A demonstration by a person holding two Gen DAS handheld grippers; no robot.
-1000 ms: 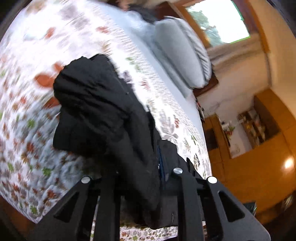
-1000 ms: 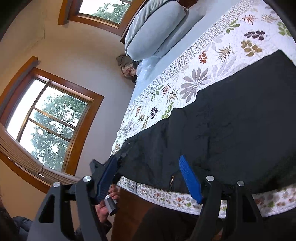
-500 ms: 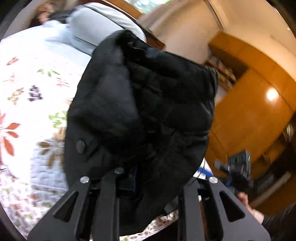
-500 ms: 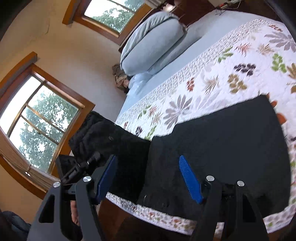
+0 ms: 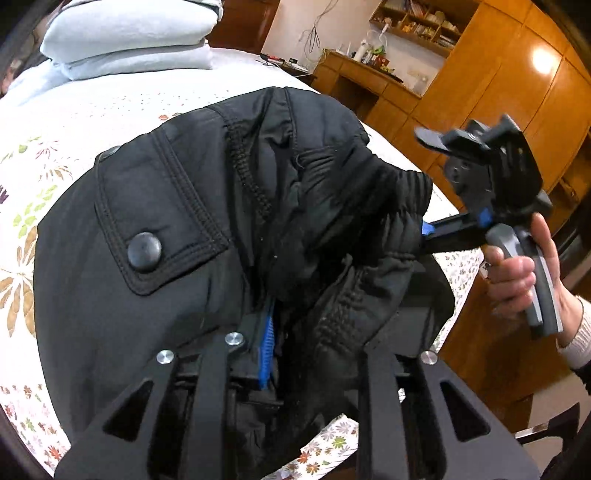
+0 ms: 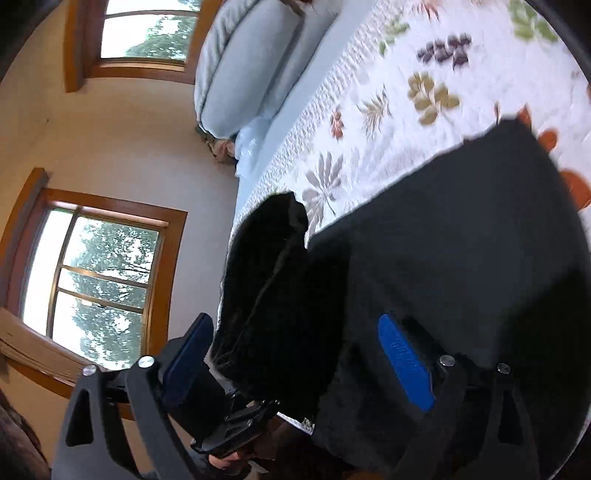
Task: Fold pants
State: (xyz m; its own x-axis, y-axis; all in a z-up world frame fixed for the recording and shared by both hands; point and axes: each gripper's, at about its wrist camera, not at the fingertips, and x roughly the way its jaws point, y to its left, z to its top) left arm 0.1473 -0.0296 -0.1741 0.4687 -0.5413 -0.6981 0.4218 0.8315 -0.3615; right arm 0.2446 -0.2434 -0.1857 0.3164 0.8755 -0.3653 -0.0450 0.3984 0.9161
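The black pants (image 5: 177,229) hang bunched in front of the left wrist camera, elastic waistband and a snap-buttoned pocket flap uppermost. My left gripper (image 5: 280,332) pinches this cloth against its blue pad; its jaws are opening slightly. In the right wrist view the rest of the pants (image 6: 461,258) lies flat on the floral quilt (image 6: 424,74), with the lifted part (image 6: 266,266) standing to the left. My right gripper (image 6: 295,358) is low over the pants, jaws opening wide, cloth between the pads but not pressed. A hand (image 5: 517,273) holds it at the waistband's right end.
Light blue pillows (image 5: 129,33) are stacked at the head of the bed. A wooden wardrobe (image 5: 498,74) and a cluttered desk (image 5: 369,70) stand beyond the bed's far side. Windows (image 6: 103,280) are on the wall at the other side.
My left gripper carried the bunched waist end across the bed toward the right gripper and rolled. My right gripper dropped closer to the flat pants and its jaws spread wider.
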